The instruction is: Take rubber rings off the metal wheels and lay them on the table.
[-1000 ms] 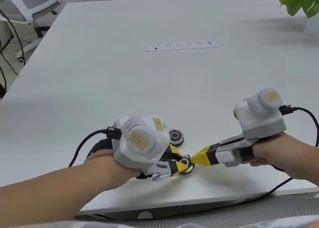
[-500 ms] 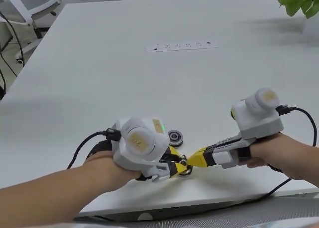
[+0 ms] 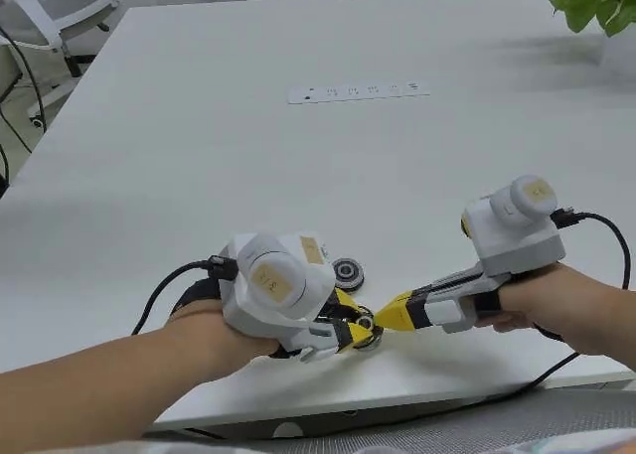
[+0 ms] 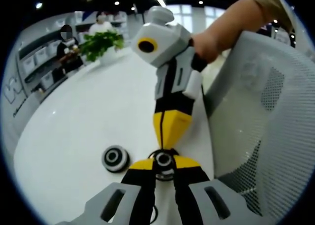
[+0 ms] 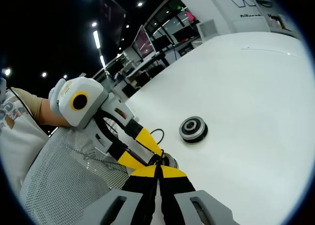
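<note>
Bare white worktop (image 3: 298,156), with a power strip (image 3: 358,91) far beyond the jaws. The left gripper (image 3: 355,333) has its jaws clamped on a metal wheel (image 4: 164,161). The right gripper (image 5: 157,169), jaws pressed together, touches the wheel's rim. A second wheel (image 3: 348,272) lies just beside them.

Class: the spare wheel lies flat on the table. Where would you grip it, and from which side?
Probably across its outer rim, from above: the spare wheel lies flat, face up, apart from the held wheel, so its sides are free.
</note>
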Motion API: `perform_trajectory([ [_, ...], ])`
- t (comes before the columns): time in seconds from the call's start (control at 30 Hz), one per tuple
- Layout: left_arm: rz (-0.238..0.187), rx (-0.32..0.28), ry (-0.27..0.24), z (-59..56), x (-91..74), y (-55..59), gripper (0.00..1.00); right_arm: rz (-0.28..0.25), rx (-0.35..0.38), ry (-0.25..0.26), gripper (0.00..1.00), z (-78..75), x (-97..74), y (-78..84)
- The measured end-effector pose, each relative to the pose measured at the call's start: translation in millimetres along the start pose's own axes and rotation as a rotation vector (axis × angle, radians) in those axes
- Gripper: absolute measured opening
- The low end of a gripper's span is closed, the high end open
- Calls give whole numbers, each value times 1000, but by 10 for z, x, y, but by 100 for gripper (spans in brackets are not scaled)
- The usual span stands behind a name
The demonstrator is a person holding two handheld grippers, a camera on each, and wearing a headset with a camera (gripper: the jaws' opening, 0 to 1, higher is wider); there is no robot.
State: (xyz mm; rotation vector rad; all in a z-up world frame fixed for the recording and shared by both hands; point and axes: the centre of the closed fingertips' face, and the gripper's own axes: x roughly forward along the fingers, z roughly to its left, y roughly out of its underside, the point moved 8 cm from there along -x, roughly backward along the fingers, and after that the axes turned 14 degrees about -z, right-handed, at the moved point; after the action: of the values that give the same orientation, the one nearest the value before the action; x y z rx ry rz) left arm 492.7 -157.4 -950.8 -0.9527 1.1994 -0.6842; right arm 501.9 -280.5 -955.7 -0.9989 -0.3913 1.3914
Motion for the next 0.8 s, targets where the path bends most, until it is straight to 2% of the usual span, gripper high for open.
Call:
perform_trajectory([
  [0.3,1,-10,25,-11,-46,-43,15,-10,-2,5,0,-3,-21,-20],
  [0.63,-38,-8,32,-8,-159,-187,21,-16,-12,-2,0,40,-23,-56],
  [0.8,-56,-13,30,8,-283,-243,25,-25,-16,-5,0,59,-29,-93],
])
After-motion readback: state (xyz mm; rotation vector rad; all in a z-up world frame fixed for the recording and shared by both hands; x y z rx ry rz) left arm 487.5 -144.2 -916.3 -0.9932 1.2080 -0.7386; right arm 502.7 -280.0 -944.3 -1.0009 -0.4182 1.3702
